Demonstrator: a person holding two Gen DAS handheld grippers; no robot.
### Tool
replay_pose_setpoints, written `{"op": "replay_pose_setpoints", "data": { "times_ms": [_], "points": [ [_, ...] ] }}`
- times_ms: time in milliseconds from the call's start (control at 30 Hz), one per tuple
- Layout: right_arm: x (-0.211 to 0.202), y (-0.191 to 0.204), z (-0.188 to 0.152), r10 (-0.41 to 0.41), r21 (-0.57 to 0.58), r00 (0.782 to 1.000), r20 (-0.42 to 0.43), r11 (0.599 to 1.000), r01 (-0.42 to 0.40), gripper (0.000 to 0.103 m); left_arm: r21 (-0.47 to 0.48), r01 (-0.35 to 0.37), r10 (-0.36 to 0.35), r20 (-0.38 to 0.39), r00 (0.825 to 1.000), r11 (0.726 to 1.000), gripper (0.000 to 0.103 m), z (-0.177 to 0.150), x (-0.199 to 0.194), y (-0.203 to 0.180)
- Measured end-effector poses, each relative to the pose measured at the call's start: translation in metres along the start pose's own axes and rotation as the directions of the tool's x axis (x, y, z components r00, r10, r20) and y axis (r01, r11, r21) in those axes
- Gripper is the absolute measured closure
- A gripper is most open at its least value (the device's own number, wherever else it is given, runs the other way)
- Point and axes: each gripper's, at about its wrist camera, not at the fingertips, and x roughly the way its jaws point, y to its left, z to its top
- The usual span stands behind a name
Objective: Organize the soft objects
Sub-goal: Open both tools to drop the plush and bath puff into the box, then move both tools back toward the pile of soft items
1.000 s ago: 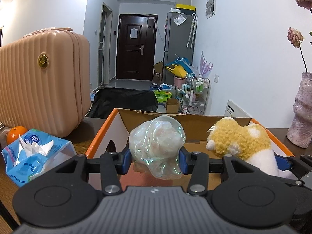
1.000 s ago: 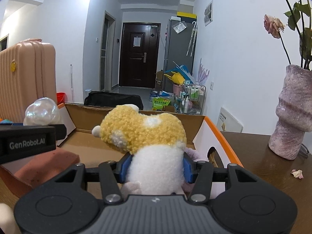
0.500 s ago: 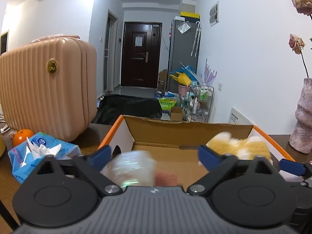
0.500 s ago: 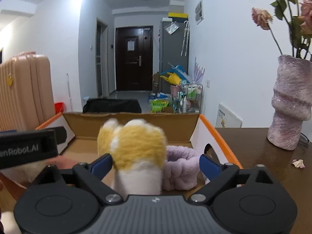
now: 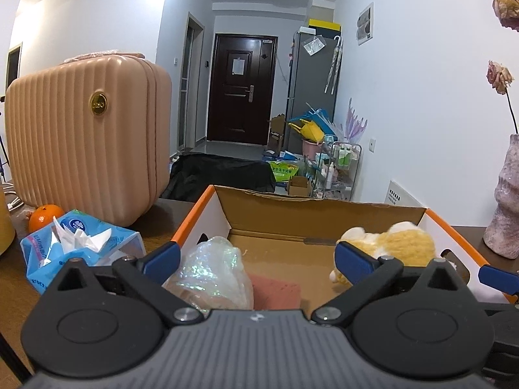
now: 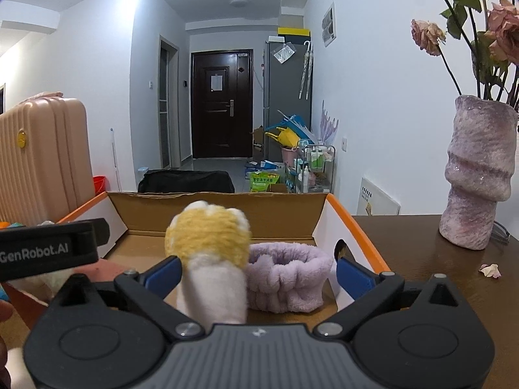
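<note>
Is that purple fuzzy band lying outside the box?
No, the purple band lies inside the box, beside the yellow plush.

The right wrist view gives one clear reading: "GenRobot.AI" in pale letters on the black side of the left tool's body (image 6: pixel 48 253), its first letter cut by the picture's edge. The green bag (image 6: pixel 265 181) on the floor down the hallway carries yellow print too small to make out. In the left wrist view the blue tissue pack (image 5: pixel 78 249) on the bench bears a round white logo and lines of small characters, none legible. The gold round badge (image 5: pixel 98 105) on the pink suitcase has lettering that cannot be read.
</note>
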Motion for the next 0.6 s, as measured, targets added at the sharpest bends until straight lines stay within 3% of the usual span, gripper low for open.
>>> {"op": "replay_pose_setpoints", "data": {
  "times_ms": [267,600],
  "points": [
    [-0.016,-0.008,0.002,0.01,0.023,1.0,0.027,1.0,-0.01,0.0,-0.075,-0.018,0.017,-0.002,1.0,0.997,0.0,0.013,-0.016,0.01],
    [-0.048,-0.014,0.002,0.04,0.049,0.997,0.064,0.998,-0.043,0.0,-0.084,-0.008,0.011,0.035,0.999,0.996,0.0,0.02,-0.047,0.018]
  ]
}}
